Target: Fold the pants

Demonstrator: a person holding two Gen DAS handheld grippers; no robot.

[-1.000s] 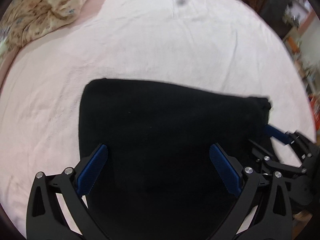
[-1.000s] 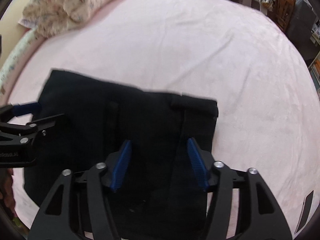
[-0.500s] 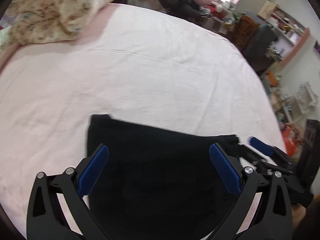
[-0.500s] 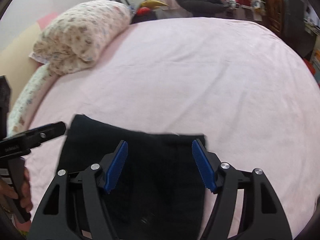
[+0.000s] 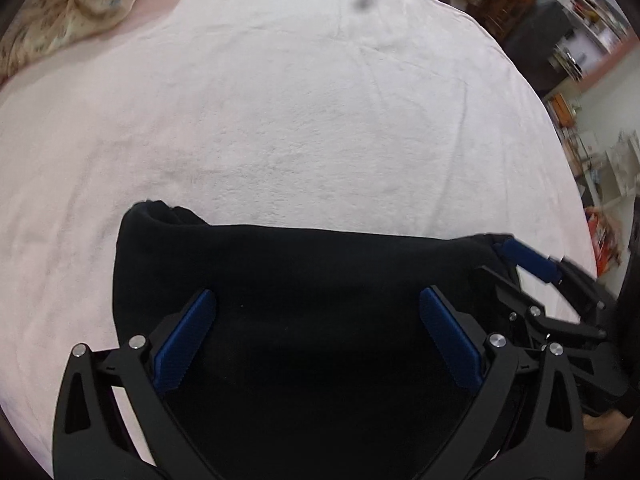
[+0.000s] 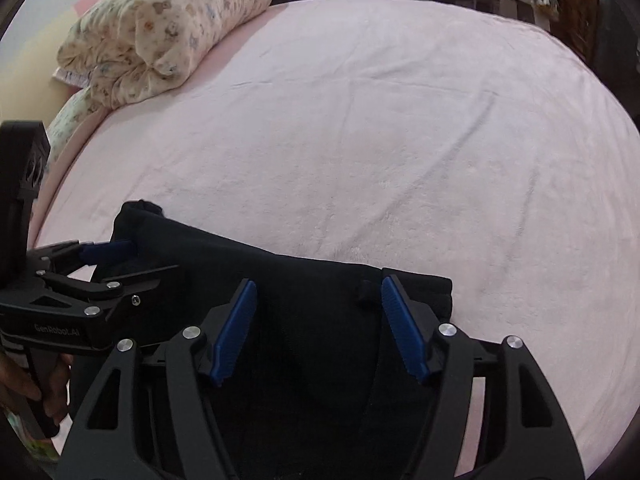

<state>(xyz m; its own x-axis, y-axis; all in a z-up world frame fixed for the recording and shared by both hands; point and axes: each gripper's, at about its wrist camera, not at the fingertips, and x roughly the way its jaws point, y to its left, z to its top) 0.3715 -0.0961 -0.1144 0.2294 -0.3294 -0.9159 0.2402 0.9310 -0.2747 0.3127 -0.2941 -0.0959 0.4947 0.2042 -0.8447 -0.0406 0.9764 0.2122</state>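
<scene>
The black pants (image 5: 312,280) lie folded into a rough rectangle on the pink bed cover, at the near edge of the bed; they also show in the right wrist view (image 6: 320,320). My left gripper (image 5: 318,330) is open, its blue pads wide apart above the middle of the pants. My right gripper (image 6: 318,320) is open above the pants' right part, near the waistband corner (image 6: 432,292). The right gripper also shows at the right of the left wrist view (image 5: 532,264); the left gripper shows at the left of the right wrist view (image 6: 108,252). Neither holds cloth.
The pink bed cover (image 6: 400,140) stretches far beyond the pants. A floral rolled quilt (image 6: 160,36) lies at the head of the bed, far left. Shelves and furniture (image 5: 560,40) stand past the bed's right side. A small dark spot (image 5: 364,0) marks the cover.
Both cameras tipped up half a second ago and have come back down closer over the pants. The pants' far left corner now looks bunched up. Both grippers stayed open.
</scene>
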